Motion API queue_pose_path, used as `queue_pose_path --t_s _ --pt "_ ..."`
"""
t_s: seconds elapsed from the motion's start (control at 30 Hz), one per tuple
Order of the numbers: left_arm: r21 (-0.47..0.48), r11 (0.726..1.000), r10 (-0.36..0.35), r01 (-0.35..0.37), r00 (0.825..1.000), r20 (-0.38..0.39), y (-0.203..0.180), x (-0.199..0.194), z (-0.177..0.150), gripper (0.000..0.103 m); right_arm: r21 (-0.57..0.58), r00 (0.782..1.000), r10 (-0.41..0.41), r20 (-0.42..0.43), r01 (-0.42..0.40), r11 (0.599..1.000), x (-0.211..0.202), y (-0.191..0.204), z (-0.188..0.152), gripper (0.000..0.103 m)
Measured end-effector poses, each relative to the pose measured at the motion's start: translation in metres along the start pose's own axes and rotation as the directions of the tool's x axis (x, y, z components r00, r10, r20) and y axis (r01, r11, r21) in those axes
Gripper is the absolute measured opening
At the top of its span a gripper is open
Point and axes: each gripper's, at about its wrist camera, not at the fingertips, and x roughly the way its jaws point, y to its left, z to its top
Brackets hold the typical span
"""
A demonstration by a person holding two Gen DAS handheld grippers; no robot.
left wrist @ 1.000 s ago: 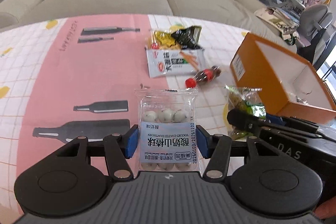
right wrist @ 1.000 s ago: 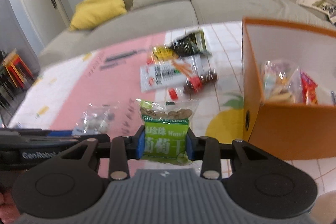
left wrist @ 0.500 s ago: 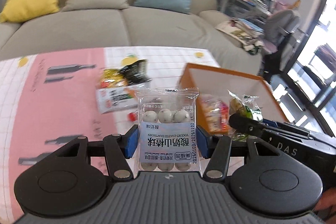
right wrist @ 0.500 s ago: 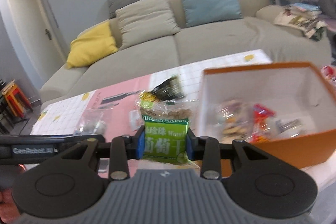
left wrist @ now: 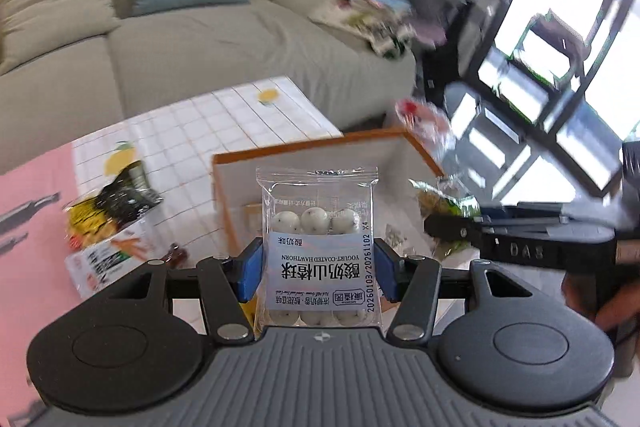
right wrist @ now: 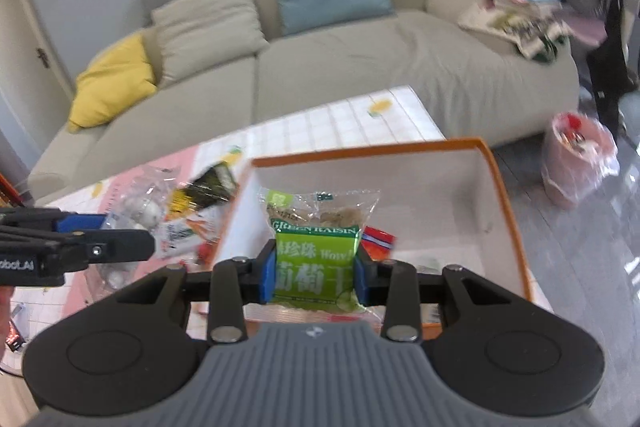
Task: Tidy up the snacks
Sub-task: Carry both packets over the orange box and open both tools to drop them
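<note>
My left gripper [left wrist: 318, 273] is shut on a clear pack of yogurt-coated hawthorn balls [left wrist: 318, 247], held upright in front of the orange box [left wrist: 280, 151]. My right gripper [right wrist: 315, 275] is shut on a green raisin pack [right wrist: 316, 251], held over the orange box [right wrist: 496, 179], which holds several snacks. In the left wrist view the right gripper [left wrist: 452, 227] with its raisin pack [left wrist: 440, 201] shows at the right. In the right wrist view the left gripper [right wrist: 120, 245] shows at the left.
More snack packs lie on the checked and pink tablecloth left of the box: a yellow-black pack [left wrist: 108, 203], a white carrot-print pack [left wrist: 108, 259] and a small cola-shaped bottle [left wrist: 176, 253]. A beige sofa [right wrist: 320, 67] stands behind the table. A pink bin bag [right wrist: 576, 159] sits on the floor.
Both grippers have swung right and lifted with their packs. The orange box has come under and in front of them; the table's pink part has slid to the left.
</note>
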Motion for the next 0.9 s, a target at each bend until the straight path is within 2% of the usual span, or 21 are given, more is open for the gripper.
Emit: queue_pose_path --t_s 0.17,0.47,0.67,0.8,0.9 --pt "0.064 0.998 0.016 -0.009 0.993 -0.119 -0.008 0.049 0.013 0.064 0.014 0.991 -0.049 -0.128 0.051 0.999 0.039 -0.035 0.017 0.036" --pt "0.157 0.987 0.014 0.021 0.976 -0.217 -0.025 0.124 0.026 0.064 -0.051 0.954 -0.111 -0.280 0.101 0.994 0.104 -0.066 0.030 0.036" --pt "0.183 0.983 0.028 0.023 0.962 -0.271 -0.026 0.157 0.022 0.065 -0.109 0.932 -0.159 -0.325 0.130 0.985 0.132 -0.072 0.029 0.036" --pt "0.274 0.961 0.099 -0.022 0.958 -0.269 -0.034 0.168 0.018 0.066 -0.166 0.922 -0.184 -0.340 0.134 0.977 0.141 -0.073 0.025 0.036" --pt "0.279 0.960 0.109 -0.031 0.957 -0.269 -0.034 0.175 0.017 0.068 -0.190 0.916 -0.204 -0.344 0.145 0.971 0.146 -0.075 0.024 0.036"
